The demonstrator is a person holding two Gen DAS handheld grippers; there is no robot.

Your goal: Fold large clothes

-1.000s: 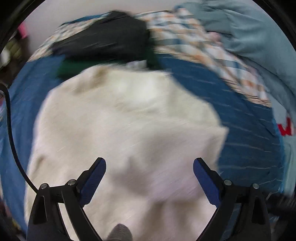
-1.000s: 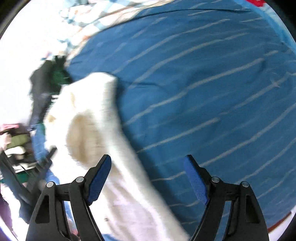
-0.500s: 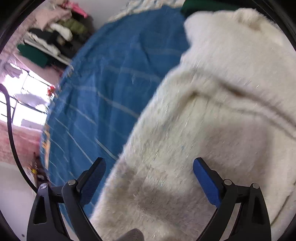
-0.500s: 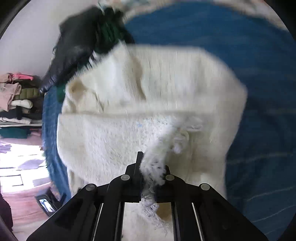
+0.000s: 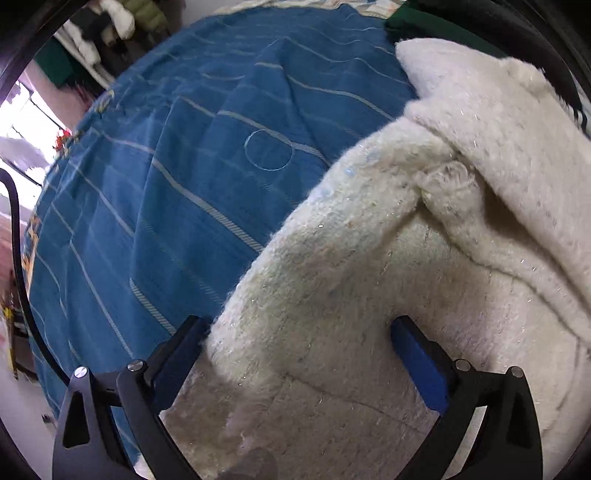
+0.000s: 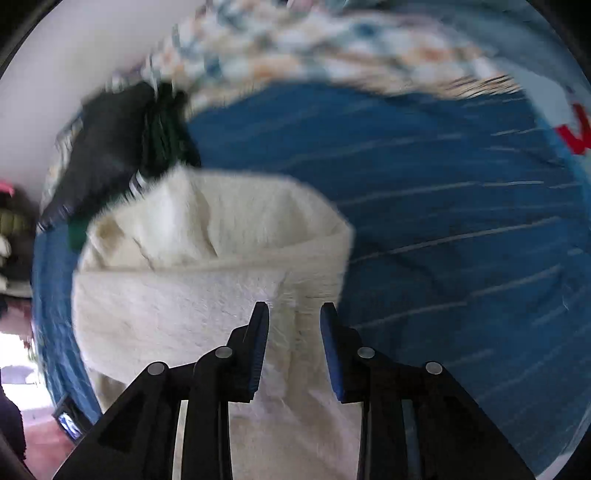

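Note:
A large cream fluffy garment (image 5: 424,266) lies partly folded on a blue striped bedsheet (image 5: 177,177). My left gripper (image 5: 299,347) is open, its blue pads straddling a thick fold of the garment's edge. In the right wrist view the garment (image 6: 207,273) lies folded over itself on the sheet (image 6: 461,229). My right gripper (image 6: 293,332) has its jaws part open with a gap between the pads, and the garment's edge lies under and between them.
A black garment (image 6: 107,155) and a dark green one (image 6: 162,133) lie at the bed's far side by the white wall. A patterned quilt (image 6: 332,51) lies behind. Stacked clothes (image 5: 122,26) sit on shelves beyond the bed.
My right gripper was shut on a tuft of the garment half a second ago; now its jaws stand apart and the view has swung. My left gripper has come closer to the garment's edge.

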